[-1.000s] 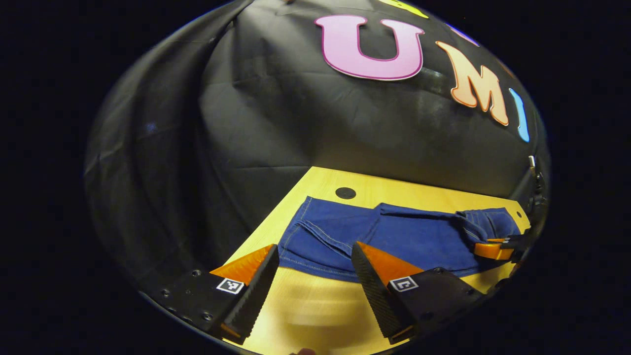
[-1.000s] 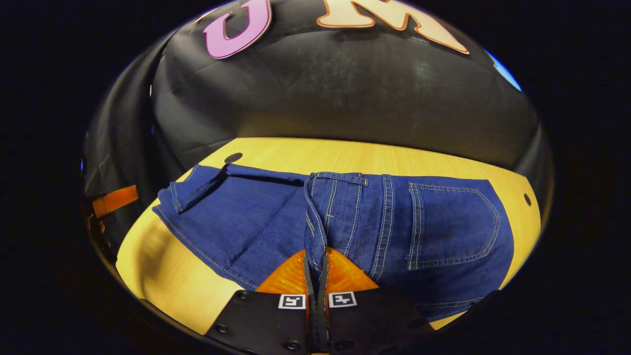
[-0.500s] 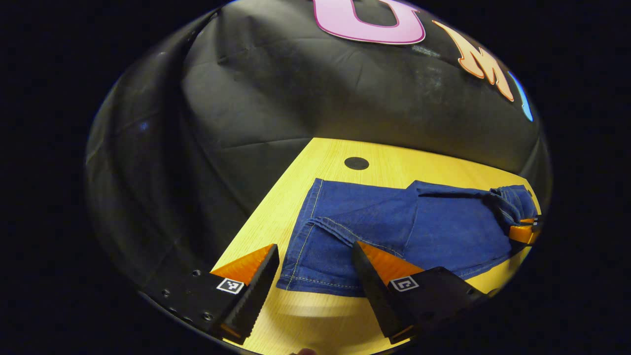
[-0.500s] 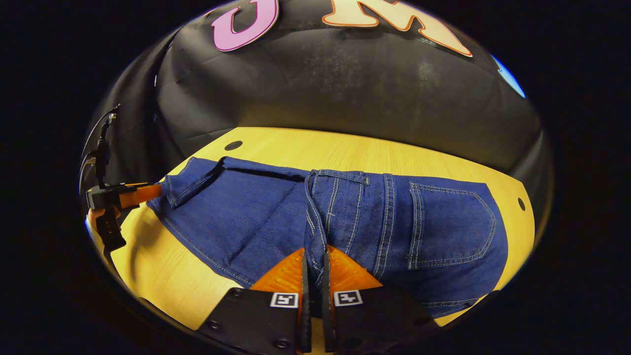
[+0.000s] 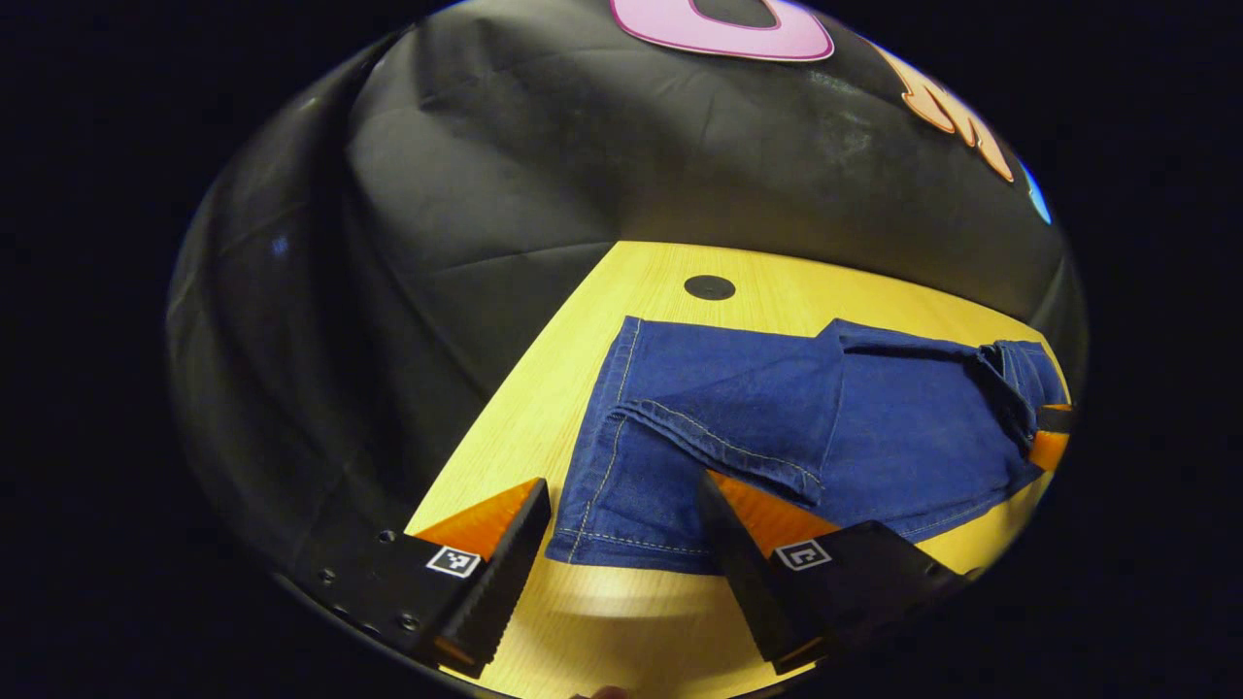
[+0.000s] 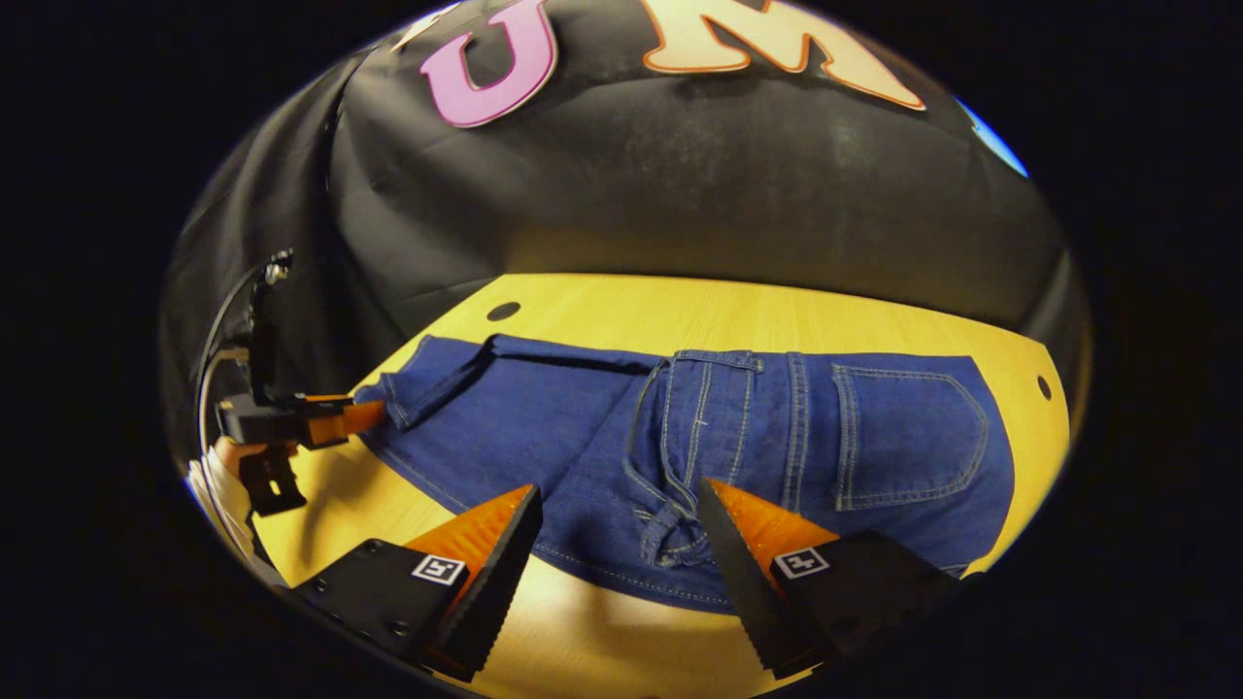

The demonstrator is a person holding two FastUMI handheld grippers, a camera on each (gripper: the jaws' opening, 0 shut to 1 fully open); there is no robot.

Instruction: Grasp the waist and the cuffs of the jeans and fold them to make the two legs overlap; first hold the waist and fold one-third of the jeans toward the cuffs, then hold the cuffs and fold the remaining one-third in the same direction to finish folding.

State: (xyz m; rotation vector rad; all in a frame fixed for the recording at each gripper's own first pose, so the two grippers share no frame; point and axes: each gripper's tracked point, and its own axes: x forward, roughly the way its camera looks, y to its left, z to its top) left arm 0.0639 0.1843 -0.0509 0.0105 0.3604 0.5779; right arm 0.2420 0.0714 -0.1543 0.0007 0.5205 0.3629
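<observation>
**A:** Holding your left gripper (image 5: 621,529) low over the near end of the table (image 5: 602,621), you have its jaws spread wide, tipped down toward the cuffs (image 5: 631,544) of the jeans (image 5: 777,427). One finger sits just off the cloth over bare wood; the other overlaps the denim near the hem, though whether it touches I cannot tell.

**B:** And your right gripper (image 6: 621,534)?

**A:** Your right gripper is wide open too, gripping nothing. A bunched fold at the waist (image 6: 670,524) lies between its fingers, free of both. In the right gripper view your left gripper (image 6: 340,419) shows farther off at the cuff end, with your hand (image 6: 233,456) behind it and a cable looping up.

**B:** Where do the jeans lie?

**A:** Flat on the table, stretched lengthwise, legs overlapping, one leg's edge (image 5: 719,442) folded slightly across the other. The back pocket (image 6: 908,437) faces up at the waist end. A dark round hole (image 5: 709,286) in the tabletop sits beyond the cuffs, near the booth's black cloth wall (image 5: 544,146).
</observation>
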